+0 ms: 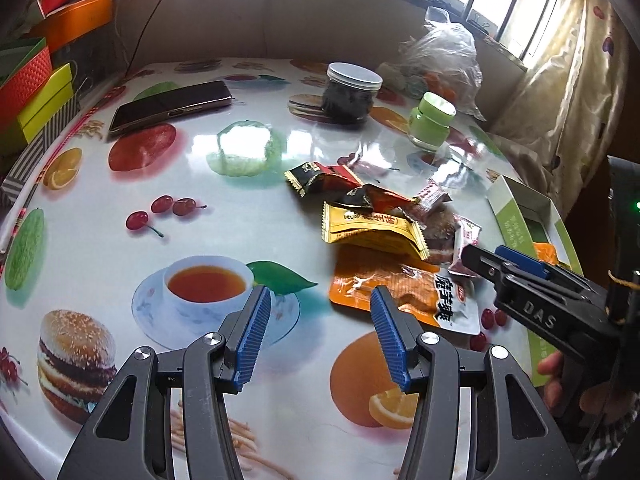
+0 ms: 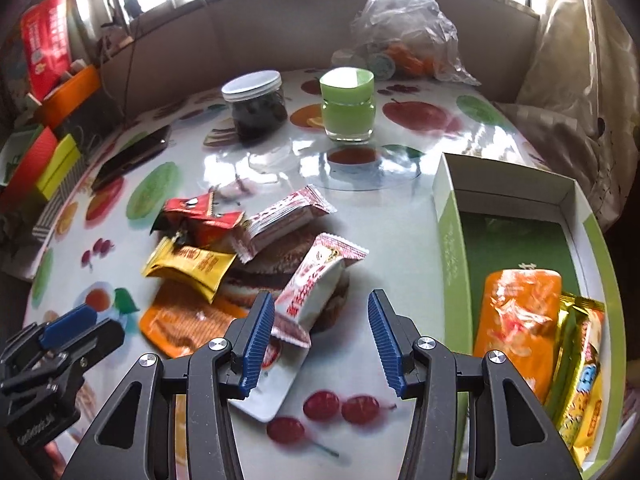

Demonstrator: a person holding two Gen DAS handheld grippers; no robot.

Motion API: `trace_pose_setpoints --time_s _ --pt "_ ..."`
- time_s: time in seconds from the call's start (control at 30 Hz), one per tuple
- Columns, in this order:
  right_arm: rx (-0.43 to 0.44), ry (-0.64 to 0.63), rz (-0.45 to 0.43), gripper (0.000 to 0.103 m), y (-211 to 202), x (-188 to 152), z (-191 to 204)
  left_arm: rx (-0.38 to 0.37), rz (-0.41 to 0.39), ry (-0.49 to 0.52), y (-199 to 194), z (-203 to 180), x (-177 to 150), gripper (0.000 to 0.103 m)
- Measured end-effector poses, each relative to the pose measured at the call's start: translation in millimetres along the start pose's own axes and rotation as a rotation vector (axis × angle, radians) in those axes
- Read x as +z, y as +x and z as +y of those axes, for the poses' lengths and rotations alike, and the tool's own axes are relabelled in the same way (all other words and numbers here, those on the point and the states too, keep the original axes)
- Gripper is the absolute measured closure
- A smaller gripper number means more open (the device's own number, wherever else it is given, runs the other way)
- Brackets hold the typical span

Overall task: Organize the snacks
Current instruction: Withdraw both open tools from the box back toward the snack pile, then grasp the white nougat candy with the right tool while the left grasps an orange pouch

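Left and right wrist views over a fruit-printed table (image 1: 120,248). The left gripper (image 1: 320,300) hung released above the table, its blue pads spread wide with nothing between them; the near edge of an orange packet (image 1: 400,292) lay just beyond its right pad. The right gripper (image 2: 321,308) was likewise released, holding nothing, with a white-and-red packet (image 2: 316,280) lying tilted beside its left pad, not gripped.

The loose snacks formed a pile (image 2: 240,248) at mid-table: a yellow packet (image 2: 192,266), red-and-black packets (image 2: 200,216) and a second white-and-red packet (image 2: 284,216), overlapping one another and resting partly on the orange packet.

To the right of the pile stood an open green box (image 2: 450,248). Inside its near end lay an orange pouch (image 2: 516,320) and, touching it on the right, a yellow bag (image 2: 580,380).

Farther back stood a dark jar (image 2: 258,104) with a white lid, a green jar (image 2: 348,104) beside it, a phone (image 1: 172,106) to the left, and a clear plastic bag (image 2: 404,24) at the far edge.
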State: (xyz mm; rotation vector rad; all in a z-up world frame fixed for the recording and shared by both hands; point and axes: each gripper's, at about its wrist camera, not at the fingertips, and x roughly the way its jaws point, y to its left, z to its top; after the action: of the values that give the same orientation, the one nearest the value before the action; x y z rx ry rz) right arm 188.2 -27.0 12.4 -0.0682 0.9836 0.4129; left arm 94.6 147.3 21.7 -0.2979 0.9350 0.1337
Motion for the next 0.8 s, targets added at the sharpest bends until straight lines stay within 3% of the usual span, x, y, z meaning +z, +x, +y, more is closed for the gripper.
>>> trace_pose_setpoints --time_s 0.3,0.5,0.8 --pt "-0.01 0.004 -0.001 0.056 14 10 3 -0.005 0.0 0.0 6 0 8 0.05" --pt "0.011 -0.001 0.003 0.081 18 8 4 -0.005 0.001 -0.001 10 0 12 0.05" --pt "0.094 -0.11 0.04 0.082 10 -7 22 0.004 0.012 -0.019 9 7 6 0.05"
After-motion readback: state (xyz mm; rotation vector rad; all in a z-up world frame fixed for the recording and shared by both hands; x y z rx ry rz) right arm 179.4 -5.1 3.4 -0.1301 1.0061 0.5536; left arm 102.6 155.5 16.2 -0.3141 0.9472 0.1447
